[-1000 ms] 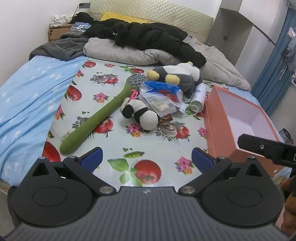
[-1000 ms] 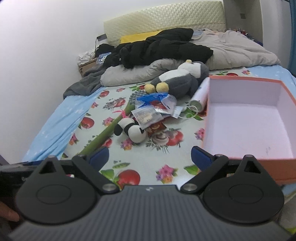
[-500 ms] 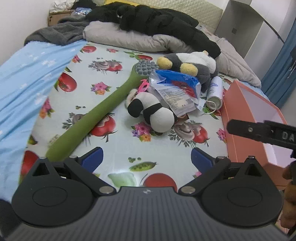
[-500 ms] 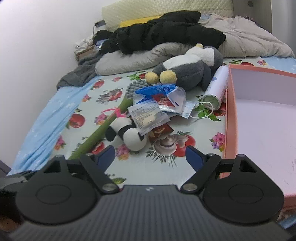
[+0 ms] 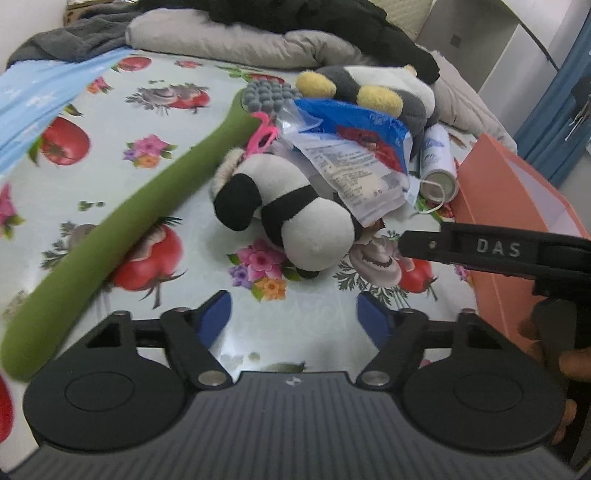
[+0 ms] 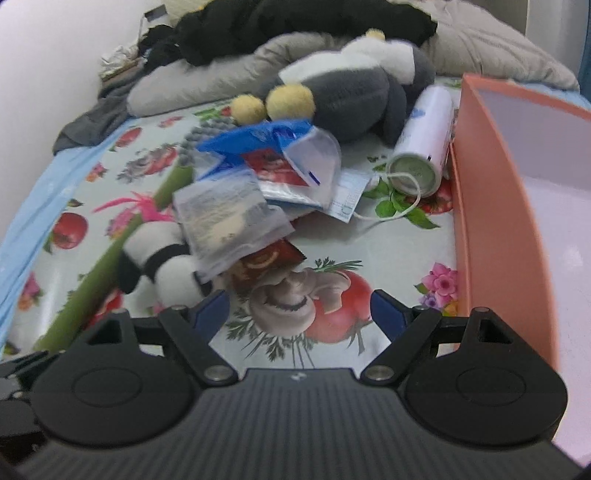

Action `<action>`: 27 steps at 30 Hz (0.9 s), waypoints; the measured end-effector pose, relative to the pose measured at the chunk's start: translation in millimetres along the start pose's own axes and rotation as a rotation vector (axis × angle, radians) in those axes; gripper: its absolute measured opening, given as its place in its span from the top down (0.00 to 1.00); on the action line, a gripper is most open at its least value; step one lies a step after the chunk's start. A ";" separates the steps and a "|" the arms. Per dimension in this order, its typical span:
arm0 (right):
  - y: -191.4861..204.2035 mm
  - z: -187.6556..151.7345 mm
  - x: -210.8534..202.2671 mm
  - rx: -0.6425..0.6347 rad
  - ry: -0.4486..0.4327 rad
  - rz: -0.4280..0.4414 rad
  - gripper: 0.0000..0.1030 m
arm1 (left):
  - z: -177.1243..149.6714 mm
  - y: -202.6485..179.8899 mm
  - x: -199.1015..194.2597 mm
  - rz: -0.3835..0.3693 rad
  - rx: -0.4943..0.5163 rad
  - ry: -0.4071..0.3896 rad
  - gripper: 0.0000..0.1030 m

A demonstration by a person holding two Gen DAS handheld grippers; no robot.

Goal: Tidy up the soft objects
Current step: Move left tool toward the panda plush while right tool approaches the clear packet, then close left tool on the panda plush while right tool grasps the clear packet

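— Spread over the bed, a fruit-and-flower printed cloth [image 5: 155,110] is seen, with a grey quilt [image 5: 236,44] and black clothing [image 5: 332,18] heaped behind it. What is laid on the cloth?

— A small panda plush [image 5: 295,218] is found near the middle, lying on its side. A long green plush stick [image 5: 122,229] with a grey knobbly head is stretched diagonally just beside it, on the left in the left wrist view. Plastic packets [image 5: 351,155], one blue and one clear with printed text, are piled partly over the panda. Behind them a larger grey-and-white plush with yellow feet [image 6: 354,85] is rested against the quilt. A white spray can [image 6: 424,147] is laid on its side next to an orange box [image 6: 491,206], whose pale inside is left open.

— How are the tools held?

— The left gripper [image 5: 293,317] is pointed down at the cloth, just short of the panda; its jaws are closing, yet nothing is caught between the blue pads, only printed cloth. The right gripper [image 6: 299,310] is kept wide apart above a printed tomato, between the panda and the box wall, and nothing is gripped. Part of the right tool, marked with letters, is seen crossing the left view, with a hand [image 5: 546,339] wrapped around its handle.
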State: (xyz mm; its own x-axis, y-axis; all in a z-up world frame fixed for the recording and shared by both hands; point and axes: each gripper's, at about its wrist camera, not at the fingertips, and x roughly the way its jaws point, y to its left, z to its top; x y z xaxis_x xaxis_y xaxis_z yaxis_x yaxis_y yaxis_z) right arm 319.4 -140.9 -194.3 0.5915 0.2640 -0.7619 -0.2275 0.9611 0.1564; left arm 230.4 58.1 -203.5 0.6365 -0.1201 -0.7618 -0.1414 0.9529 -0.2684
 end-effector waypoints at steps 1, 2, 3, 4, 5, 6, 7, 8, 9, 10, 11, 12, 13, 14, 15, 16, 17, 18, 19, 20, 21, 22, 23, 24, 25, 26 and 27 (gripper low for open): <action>-1.3 1.4 6.1 0.011 0.009 0.007 0.18 | 0.9 0.3 6.8 -0.005 0.003 0.002 0.25; -2.4 2.9 13.1 0.020 0.019 0.020 0.18 | 2.0 0.3 13.6 -0.003 0.005 0.009 0.25; -2.9 4.4 17.6 0.023 0.025 0.030 0.18 | 2.9 0.5 19.3 -0.005 0.006 0.011 0.25; -3.4 6.5 21.4 0.026 0.022 0.041 0.18 | 4.1 0.8 25.1 -0.008 0.008 0.015 0.25; -3.7 9.4 25.6 0.025 0.022 0.048 0.18 | 5.7 0.9 30.8 -0.011 0.012 0.020 0.25; -3.0 11.8 29.0 0.025 0.024 0.056 0.18 | 7.0 0.8 34.6 -0.014 0.016 0.022 0.25; -2.7 13.6 31.6 0.031 0.025 0.066 0.18 | 8.4 0.9 38.0 -0.020 0.023 0.017 0.25; -2.7 15.1 34.0 0.046 0.025 0.079 0.18 | 9.8 0.8 40.4 -0.025 0.032 0.011 0.25; -2.2 16.4 36.8 0.053 0.025 0.093 0.18 | 10.8 0.7 41.5 -0.028 0.038 0.005 0.25; -0.8 17.3 39.3 0.054 0.028 0.103 0.18 | 12.3 0.8 43.5 -0.036 0.042 -0.003 0.27; 0.8 17.6 41.2 0.054 0.023 0.114 0.21 | 13.2 0.5 44.7 -0.041 0.042 -0.008 0.30; 1.8 17.7 42.9 0.053 0.020 0.116 0.25 | 14.1 0.9 46.2 -0.045 0.041 -0.011 0.34; 2.4 18.1 46.0 0.054 0.026 0.120 0.27 | 15.2 1.2 47.7 -0.048 0.043 -0.015 0.36; 2.4 18.7 49.4 0.060 0.036 0.126 0.27 | 16.1 1.5 48.8 -0.053 0.044 -0.020 0.37; 2.9 19.0 53.0 0.068 0.047 0.134 0.27 | 17.0 2.2 50.1 -0.057 0.042 -0.025 0.40; 2.9 19.2 54.2 0.073 0.052 0.138 0.28 | 17.8 3.1 51.3 -0.060 0.037 -0.030 0.43; 3.6 20.1 55.7 0.076 0.052 0.144 0.29 | 18.4 3.7 52.3 -0.065 0.034 -0.030 0.44; 4.0 20.8 56.5 0.081 0.051 0.151 0.30 | 18.7 3.9 52.8 -0.071 0.031 -0.032 0.48; 4.1 21.2 57.7 0.087 0.052 0.160 0.35 | 18.9 4.3 53.0 -0.076 0.030 -0.036 0.53; 4.0 21.6 59.6 0.098 0.058 0.174 0.40 | 19.1 4.4 52.6 -0.081 0.030 -0.042 0.54; 3.8 21.7 61.1 0.111 0.064 0.186 0.43 | 18.9 4.4 52.2 -0.088 0.031 -0.047 0.55; 4.4 21.6 61.8 0.116 0.065 0.198 0.50 | 18.5 4.0 51.5 -0.093 0.033 -0.051 0.56; 5.2 21.7 61.9 0.117 0.066 0.206 0.55 | 18.4 3.8 50.9 -0.091 0.033 -0.053 0.56; 5.8 21.5 61.6 0.119 0.065 0.212 0.58 | 18.3 4.1 50.2 -0.089 0.031 -0.056 0.57; 5.4 20.9 61.1 0.123 0.068 0.215 0.66 | 18.0 4.2 49.5 -0.089 0.028 -0.058 0.57; 5.2 20.2 60.1 0.125 0.073 0.216 0.72 | 17.6 4.8 48.3 -0.090 0.025 -0.061 0.58; 5.2 19.5 58.7 0.124 0.075 0.217 0.74 | 17.4 5.3 46.9 -0.091 0.022 -0.065 0.58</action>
State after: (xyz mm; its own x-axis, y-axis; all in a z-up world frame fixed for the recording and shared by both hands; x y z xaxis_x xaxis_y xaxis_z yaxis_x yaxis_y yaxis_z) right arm 368.1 -118.8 -226.0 0.4792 0.4625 -0.7460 -0.2434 0.8866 0.3933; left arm 272.7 62.4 -230.4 0.6938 -0.1891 -0.6949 -0.0645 0.9447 -0.3214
